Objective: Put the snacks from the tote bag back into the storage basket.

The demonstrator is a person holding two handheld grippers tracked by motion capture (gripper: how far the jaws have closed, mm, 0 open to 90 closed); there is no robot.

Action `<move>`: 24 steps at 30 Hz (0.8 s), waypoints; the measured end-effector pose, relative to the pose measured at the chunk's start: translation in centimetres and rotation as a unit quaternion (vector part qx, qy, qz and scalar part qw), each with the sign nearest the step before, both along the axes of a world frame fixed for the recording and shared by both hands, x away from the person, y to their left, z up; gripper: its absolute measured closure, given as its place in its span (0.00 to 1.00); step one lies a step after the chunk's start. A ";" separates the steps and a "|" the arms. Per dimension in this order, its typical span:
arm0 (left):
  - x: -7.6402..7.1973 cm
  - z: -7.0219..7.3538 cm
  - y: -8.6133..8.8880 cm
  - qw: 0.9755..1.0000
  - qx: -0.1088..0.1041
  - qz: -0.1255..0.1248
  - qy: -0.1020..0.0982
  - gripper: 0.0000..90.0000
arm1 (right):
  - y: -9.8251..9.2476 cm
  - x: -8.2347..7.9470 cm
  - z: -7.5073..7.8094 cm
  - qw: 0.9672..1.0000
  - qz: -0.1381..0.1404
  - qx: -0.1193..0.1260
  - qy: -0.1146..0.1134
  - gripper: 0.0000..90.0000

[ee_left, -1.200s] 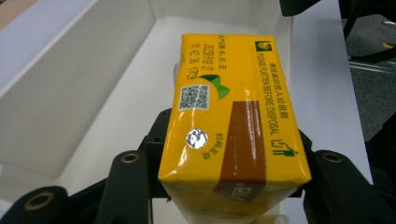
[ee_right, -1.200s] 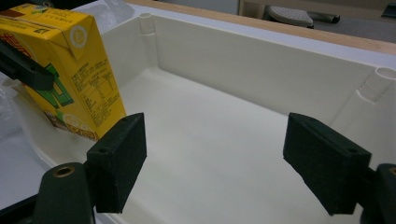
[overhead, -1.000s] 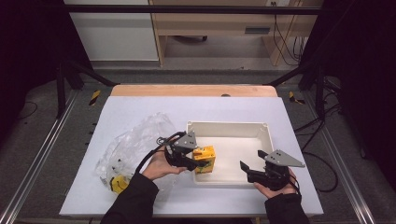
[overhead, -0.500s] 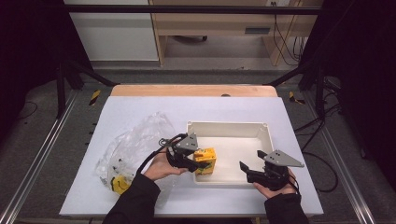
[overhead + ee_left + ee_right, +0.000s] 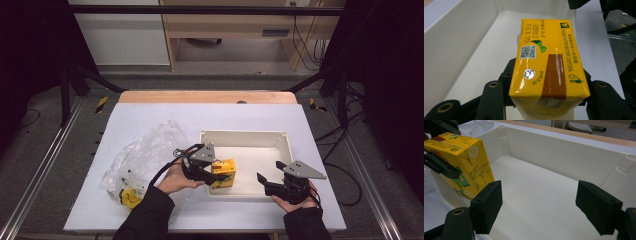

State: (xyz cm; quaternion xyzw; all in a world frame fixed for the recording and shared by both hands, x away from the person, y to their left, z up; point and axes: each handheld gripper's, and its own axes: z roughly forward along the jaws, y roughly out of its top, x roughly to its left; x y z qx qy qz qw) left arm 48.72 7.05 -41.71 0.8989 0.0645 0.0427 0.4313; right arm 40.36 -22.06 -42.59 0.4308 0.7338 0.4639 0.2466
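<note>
While the left tongs [image 5: 212, 176] clamp the yellow carton [image 5: 223, 172] over the white tray [image 5: 245, 136] for placing, the right tongs [image 5: 263, 180] wait wide, empty.

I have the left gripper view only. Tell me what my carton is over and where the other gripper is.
Observer: The left gripper holds the yellow carton over the white tray's front left corner.
Operator: Report the right gripper.
Observer: The right gripper is open and empty at the tray's front right edge.
Operator: Say what is left of the tray.
Observer: A crumpled clear plastic bag, with a yellow item at its near end.
</note>
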 end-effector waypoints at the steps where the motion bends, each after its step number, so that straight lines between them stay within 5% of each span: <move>1: -0.2 -0.1 -0.2 1.000 0.007 -0.005 0.000 0.56 | 0.0 0.0 0.0 1.000 0.000 0.000 -0.001 0.24; 24: -0.2 -1.0 0.0 1.000 0.008 -0.010 0.000 0.56 | 0.0 0.0 0.0 1.000 0.001 -0.002 0.000 0.24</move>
